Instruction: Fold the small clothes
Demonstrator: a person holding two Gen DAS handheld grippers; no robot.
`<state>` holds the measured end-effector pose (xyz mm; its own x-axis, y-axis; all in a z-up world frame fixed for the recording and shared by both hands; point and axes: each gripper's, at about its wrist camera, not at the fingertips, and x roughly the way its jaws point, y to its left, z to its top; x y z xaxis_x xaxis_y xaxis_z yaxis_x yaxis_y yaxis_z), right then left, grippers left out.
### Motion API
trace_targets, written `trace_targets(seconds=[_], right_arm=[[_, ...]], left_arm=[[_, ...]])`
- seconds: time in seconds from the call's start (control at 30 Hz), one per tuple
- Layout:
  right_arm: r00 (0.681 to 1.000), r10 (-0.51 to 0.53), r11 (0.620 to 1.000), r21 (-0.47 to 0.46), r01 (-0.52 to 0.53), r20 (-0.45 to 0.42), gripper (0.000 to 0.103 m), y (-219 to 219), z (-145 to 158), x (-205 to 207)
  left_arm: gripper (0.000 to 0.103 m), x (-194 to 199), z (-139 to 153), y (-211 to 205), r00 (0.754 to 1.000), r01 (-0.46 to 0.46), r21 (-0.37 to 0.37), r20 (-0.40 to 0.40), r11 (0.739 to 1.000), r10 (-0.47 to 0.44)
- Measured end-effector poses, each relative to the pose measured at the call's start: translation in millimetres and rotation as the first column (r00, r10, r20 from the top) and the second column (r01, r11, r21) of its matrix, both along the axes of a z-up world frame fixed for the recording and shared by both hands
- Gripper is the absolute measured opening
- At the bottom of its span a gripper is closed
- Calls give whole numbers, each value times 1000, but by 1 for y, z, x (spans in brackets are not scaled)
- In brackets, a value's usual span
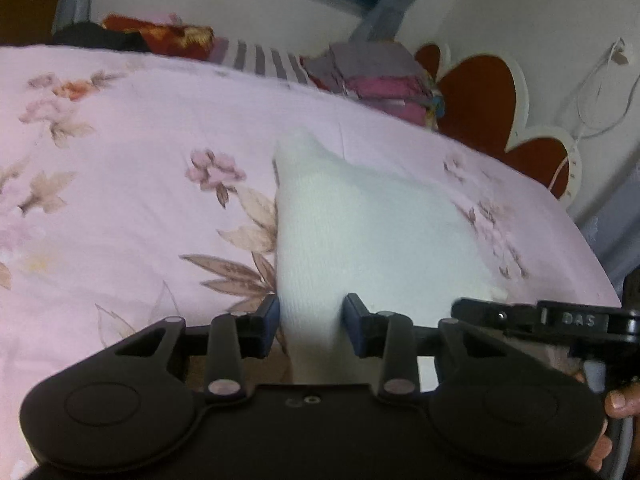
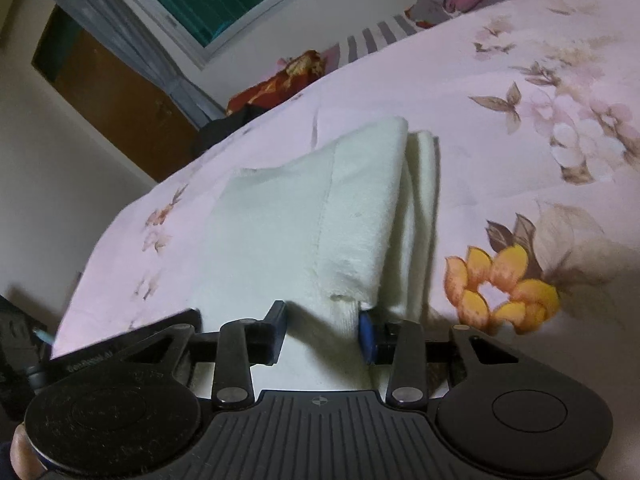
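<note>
The white cloth (image 1: 360, 224) lies on the pink flowered bedspread (image 1: 140, 168), its near edge bunched between the jaws of both tongs, the left gripper (image 1: 311, 326) clamped on one part and the right gripper (image 2: 323, 330) clamped on a folded ridge

White cloth (image 1: 360, 216) on floral bedspread (image 1: 140, 200)

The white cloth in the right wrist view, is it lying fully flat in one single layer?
No, the white cloth is folded over itself, with stacked layers showing at its edge.
</note>
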<state>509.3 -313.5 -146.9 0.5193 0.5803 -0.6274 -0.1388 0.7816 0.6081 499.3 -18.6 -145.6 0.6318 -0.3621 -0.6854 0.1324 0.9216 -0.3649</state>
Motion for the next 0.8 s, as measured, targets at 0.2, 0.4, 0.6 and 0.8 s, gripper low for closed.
trace_targets(seconds=[0.2, 0.4, 0.6, 0.8], right_arm=[[999, -13, 999, -43, 15, 33, 10, -9, 18, -10], [999, -2, 999, -35, 0, -49, 9, -10, -3, -7], [996, -80, 996, -43, 81, 36, 16, -31, 23, -19], [995, -34, 996, -79, 42, 98, 17, -13, 36, 17]], left_arm=[[33, -9, 24, -6, 997, 49, -34, 56, 998, -47], [33, -3, 13, -19, 994, 104, 61, 15, 993, -106], [33, -2, 32, 3, 987, 117, -16, 111, 993, -114], [33, 38, 17, 2, 991, 113, 22, 68, 993, -114]])
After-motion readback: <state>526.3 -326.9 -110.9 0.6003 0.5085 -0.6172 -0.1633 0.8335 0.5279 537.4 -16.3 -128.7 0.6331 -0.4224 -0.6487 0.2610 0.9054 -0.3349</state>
